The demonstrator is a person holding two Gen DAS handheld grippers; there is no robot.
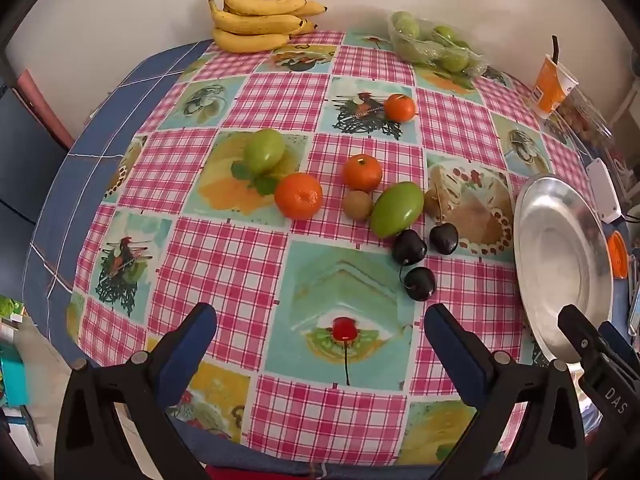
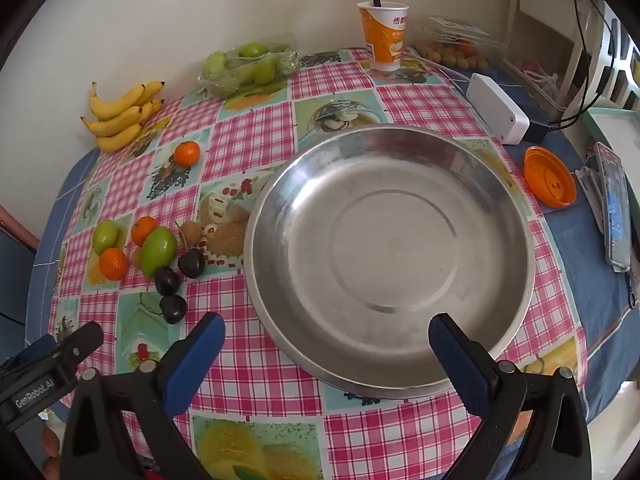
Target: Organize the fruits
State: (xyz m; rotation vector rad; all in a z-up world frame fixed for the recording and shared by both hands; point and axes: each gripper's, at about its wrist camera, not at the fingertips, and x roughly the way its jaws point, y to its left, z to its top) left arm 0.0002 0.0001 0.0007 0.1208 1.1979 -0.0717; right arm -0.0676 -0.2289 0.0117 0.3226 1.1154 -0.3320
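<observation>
Left wrist view: three dark cherries (image 1: 420, 260) lie mid-desk beside green fruits (image 1: 397, 209) and oranges (image 1: 298, 196), left of my steel plate (image 2: 304, 184). Left gripper (image 1: 320, 332) and right gripper (image 2: 326, 338) fingers both gape, holding nothing.

table (image 2: 248, 384) under pink checked cloth with fruit pictures | orange-and-white paper cup (image 2: 384, 36), dark stick in it, far ahead between the fingers at the wall | white box (image 2: 498, 108) ahead-right, cable attached | orange plastic lid (image 2: 550, 178) right of the right finger, on blue cloth | remote control (image 2: 614, 204) at far right edge
</observation>
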